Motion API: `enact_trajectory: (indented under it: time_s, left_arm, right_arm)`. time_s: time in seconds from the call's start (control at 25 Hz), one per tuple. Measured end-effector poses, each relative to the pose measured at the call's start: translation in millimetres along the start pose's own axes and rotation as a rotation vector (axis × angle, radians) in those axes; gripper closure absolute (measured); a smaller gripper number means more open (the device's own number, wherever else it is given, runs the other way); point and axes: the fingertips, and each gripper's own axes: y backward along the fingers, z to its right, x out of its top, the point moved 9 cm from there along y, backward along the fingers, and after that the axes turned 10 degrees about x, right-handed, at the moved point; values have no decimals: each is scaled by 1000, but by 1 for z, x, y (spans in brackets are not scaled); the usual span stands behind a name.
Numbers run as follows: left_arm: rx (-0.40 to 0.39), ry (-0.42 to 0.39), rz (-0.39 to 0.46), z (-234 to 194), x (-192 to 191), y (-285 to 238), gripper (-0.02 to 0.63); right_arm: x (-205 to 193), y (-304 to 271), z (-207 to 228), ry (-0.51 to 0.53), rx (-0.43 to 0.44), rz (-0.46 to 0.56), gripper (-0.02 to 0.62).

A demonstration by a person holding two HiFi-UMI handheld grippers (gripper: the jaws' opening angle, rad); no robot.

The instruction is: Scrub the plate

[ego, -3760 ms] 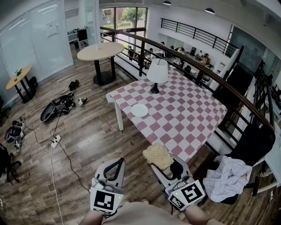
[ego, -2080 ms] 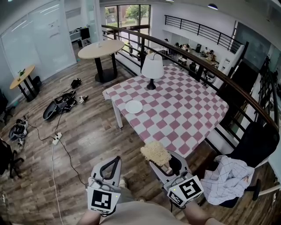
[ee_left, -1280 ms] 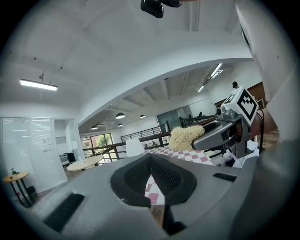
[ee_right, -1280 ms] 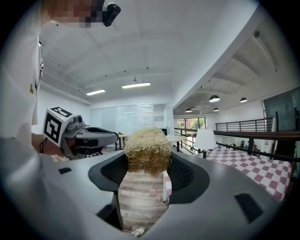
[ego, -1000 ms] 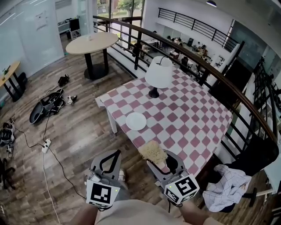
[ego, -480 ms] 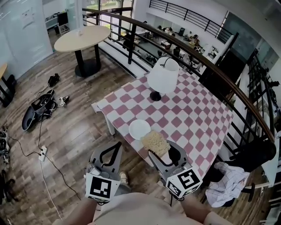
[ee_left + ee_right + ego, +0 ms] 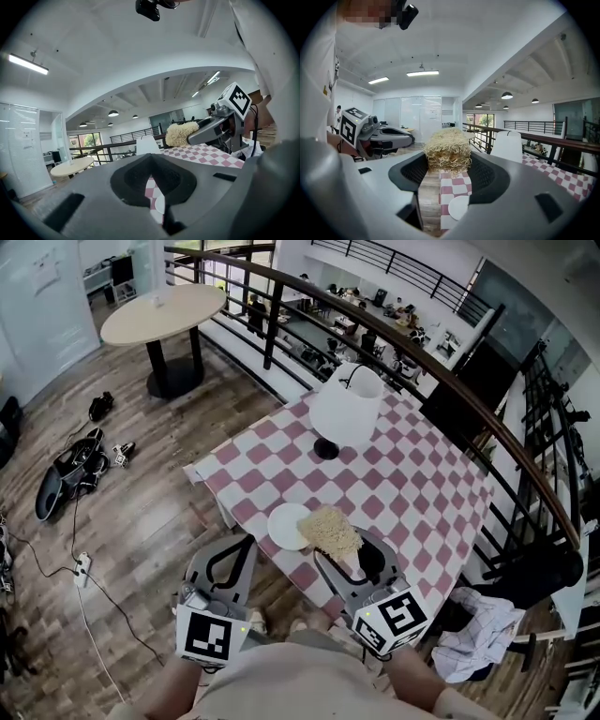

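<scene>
Brought up to the pink-checked table [image 7: 422, 474], the right gripper [image 7: 333, 545] was clamped on a straw-coloured fibrous scrubber [image 7: 328, 529], by which the round white plate [image 7: 280, 526] at the table's near edge was partly hidden; the left gripper [image 7: 246, 545] was held closed.

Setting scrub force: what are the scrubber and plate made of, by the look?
Scrubber: tangled straw-coloured strands, matte, likely coarse plant fibre or loofah.
Plate: plain white with a smooth, even surface; ceramic or melamine, can't tell which.
</scene>
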Motion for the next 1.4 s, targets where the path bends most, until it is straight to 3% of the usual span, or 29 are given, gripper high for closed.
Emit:
enact_trajectory:
  time_s: [0.28, 0.68, 1.12, 1.4]
  left_arm:
    - [25, 38, -70, 20, -3, -22, 592]
    - [5, 7, -118, 31, -5, -39, 592]
    - [-19, -74, -211, 25, -43, -63, 592]
    - [-36, -49, -272, 22, -74, -81, 592]
  right_arm:
    - [-14, -2, 29, -21, 68, -17, 339]
    - [-23, -2, 43, -9, 49, -31, 339]
    - [-43, -42, 72, -81, 77, -93, 338]
    - [-61, -70, 84, -43, 98, -156, 338]
